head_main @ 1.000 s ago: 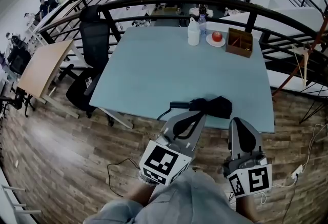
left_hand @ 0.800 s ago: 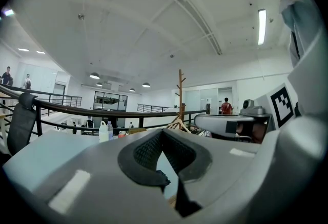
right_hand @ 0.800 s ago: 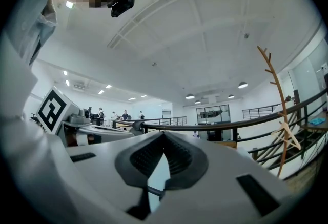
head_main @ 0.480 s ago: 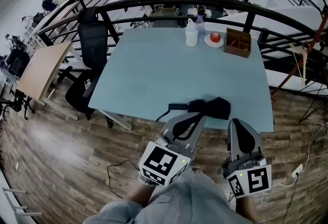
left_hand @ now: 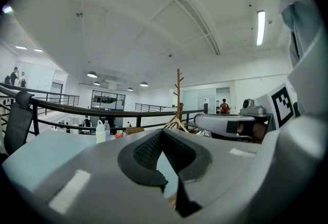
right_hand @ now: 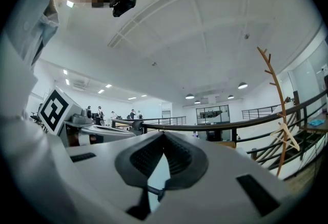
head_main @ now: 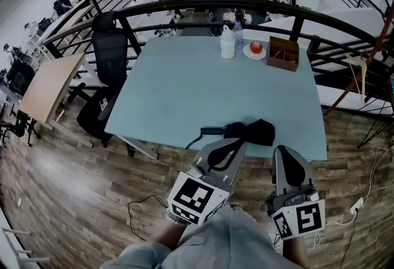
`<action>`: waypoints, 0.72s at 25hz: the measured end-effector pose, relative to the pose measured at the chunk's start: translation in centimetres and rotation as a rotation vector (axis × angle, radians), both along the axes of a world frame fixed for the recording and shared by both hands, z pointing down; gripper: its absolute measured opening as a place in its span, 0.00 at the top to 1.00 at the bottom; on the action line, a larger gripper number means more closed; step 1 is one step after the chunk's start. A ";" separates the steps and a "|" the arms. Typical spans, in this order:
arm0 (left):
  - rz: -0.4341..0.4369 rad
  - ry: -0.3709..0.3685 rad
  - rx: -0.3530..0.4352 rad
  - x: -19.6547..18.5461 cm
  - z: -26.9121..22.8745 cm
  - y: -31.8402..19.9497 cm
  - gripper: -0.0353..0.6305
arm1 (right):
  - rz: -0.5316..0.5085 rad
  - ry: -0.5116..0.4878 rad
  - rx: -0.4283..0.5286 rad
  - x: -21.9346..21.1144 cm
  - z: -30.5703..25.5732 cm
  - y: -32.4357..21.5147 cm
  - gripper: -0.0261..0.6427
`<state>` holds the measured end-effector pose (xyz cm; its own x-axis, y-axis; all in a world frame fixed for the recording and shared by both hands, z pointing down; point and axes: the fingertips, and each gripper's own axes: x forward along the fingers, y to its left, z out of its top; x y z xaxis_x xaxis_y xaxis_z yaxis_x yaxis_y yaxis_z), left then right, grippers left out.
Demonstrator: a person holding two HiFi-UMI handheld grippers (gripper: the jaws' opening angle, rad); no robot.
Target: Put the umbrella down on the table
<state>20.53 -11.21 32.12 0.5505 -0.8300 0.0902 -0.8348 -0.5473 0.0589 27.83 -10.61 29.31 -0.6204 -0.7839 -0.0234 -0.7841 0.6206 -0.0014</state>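
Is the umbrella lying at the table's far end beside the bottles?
No, the umbrella lies at the table's near edge, well apart from the bottles.

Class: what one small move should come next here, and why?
Probably just draw the left gripper back a little. The umbrella already lies on the table by its near edge, right before that gripper's shut, empty jaws. The right gripper is shut and empty too, so nothing seems left to release.
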 end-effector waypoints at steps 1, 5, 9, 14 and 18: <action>-0.001 0.000 0.001 0.0 0.0 0.0 0.94 | -0.002 0.002 0.000 0.0 0.0 0.0 0.97; -0.010 0.004 0.002 0.0 0.0 0.0 0.94 | -0.008 0.008 -0.002 0.0 0.1 -0.1 0.97; -0.015 0.002 0.007 -0.1 0.0 0.0 0.94 | -0.014 0.003 0.006 -0.1 0.0 -0.2 0.97; -0.029 0.016 0.000 -0.2 -0.1 -0.3 0.94 | -0.023 0.009 0.004 -0.2 0.2 -0.5 0.97; -0.028 0.004 0.003 -0.3 0.1 -0.4 0.94 | -0.028 0.011 -0.002 -0.3 0.4 -0.7 0.97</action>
